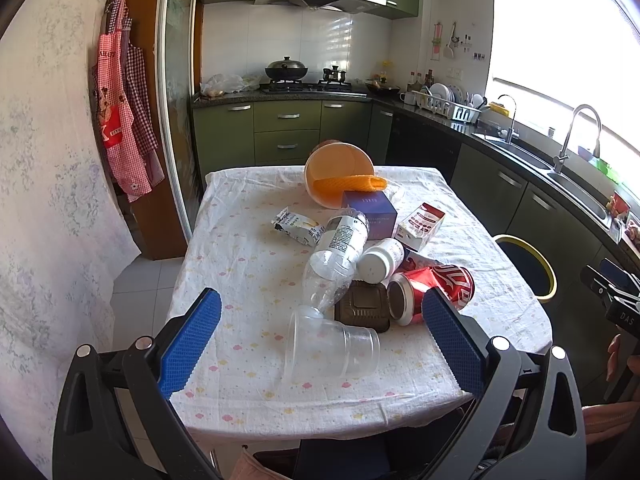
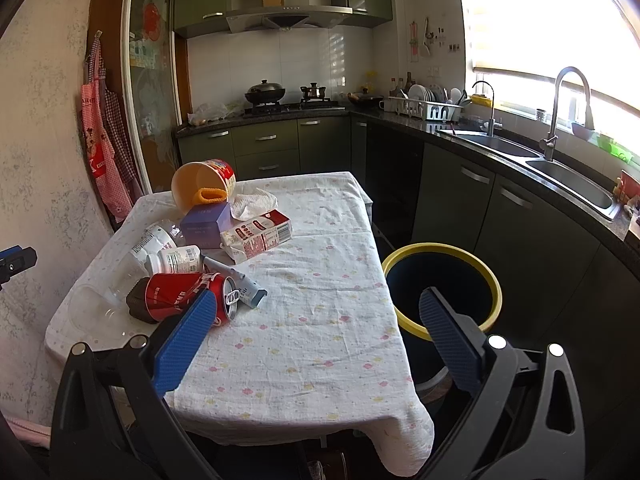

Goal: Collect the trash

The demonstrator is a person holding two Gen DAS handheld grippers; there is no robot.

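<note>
Left gripper point(image 1: 320, 332) is nearest the lens: jaws spread wide, holding nothing, hovering over the near table edge with the clear plastic cup point(image 1: 334, 346) lying on its side between the blue pads, not touching either as far as I can tell. Right gripper point(image 2: 316, 334) is also wide open and empty, left pad in front of the red can point(image 2: 188, 294), right pad over the bin point(image 2: 442, 286); can't tell if the pad contacts the can. Progress looks like zero: the bin, yellow-rimmed and just beside the table's right edge, shows only a dark interior, contents not visible. Everything is still piled on the tablecloth point(image 2: 312, 320). Going back: dark brown tray point(image 1: 362, 306) touching the can, crushed clear bottle point(image 1: 336, 248), white pill bottle point(image 1: 380, 260), snack wrapper point(image 1: 298, 226), red-white carton point(image 1: 418, 226), purple box point(image 1: 370, 212), tipped orange tub point(image 1: 338, 172) at the far edge. Whole pile left to move.
</note>
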